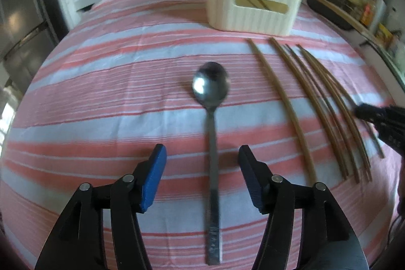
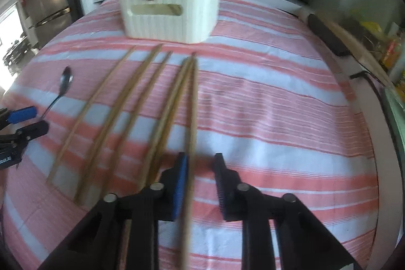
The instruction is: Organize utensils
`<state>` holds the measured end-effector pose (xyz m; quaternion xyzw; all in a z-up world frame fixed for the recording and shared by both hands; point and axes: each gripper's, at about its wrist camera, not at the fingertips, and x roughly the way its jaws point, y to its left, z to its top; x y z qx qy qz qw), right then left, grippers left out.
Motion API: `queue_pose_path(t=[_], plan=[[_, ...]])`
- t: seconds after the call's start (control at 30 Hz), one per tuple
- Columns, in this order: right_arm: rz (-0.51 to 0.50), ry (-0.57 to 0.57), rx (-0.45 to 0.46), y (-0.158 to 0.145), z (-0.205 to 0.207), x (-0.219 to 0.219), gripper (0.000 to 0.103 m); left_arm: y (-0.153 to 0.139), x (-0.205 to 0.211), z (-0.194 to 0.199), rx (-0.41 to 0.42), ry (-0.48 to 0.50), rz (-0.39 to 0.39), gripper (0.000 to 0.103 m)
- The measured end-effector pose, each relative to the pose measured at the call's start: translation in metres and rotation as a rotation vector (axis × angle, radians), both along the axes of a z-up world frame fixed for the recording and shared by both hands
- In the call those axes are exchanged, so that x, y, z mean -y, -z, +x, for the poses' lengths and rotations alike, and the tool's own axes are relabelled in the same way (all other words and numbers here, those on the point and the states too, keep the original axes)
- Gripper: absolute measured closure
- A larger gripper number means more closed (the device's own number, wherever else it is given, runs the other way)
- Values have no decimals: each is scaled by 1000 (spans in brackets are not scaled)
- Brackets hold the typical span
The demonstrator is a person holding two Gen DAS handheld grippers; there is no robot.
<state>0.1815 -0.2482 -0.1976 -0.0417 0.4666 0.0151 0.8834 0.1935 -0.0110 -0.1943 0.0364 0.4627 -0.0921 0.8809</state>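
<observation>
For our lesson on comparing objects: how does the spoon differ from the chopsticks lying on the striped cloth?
The spoon is dark shiny metal; the chopsticks are brown and look wooden. The spoon ends in a round bowl; the chopsticks are plain thin rods. There is one spoon but several chopsticks. All lie flat on the cloth, pointing toward the box.

Your right gripper (image 2: 200, 163) hangs with fingers parted over the striped cloth (image 2: 278, 105), one chopstick (image 2: 193, 103) passing between them. Four more chopsticks (image 2: 121, 108) lie left, a spoon (image 2: 64, 82) beyond, a cream caddy (image 2: 172, 14) ahead.
</observation>
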Motion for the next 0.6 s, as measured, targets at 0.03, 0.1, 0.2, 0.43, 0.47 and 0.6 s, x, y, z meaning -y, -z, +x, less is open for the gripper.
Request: queue_pose_path(t=[0.03, 0.1, 0.2, 0.43, 0.47, 0.6], plan=[[-11, 14, 3, 0, -1, 4, 95, 0, -3, 2, 0, -15, -1, 41], [-35, 55, 8, 0, -5, 15, 95, 1, -7, 4, 3, -34, 5, 40], [-71, 110, 13, 0, -14, 35, 95, 2, -12, 8, 5, -45, 7, 36], [-81, 134, 53, 1, -20, 52, 74, 5, -17, 10, 23, -44, 25, 21], [-69, 143, 63, 1, -19, 55, 72, 6, -17, 10, 23, -46, 31, 15], [-29, 161, 80, 3, -18, 60, 70, 9, -24, 14, 8, -71, 21, 4]])
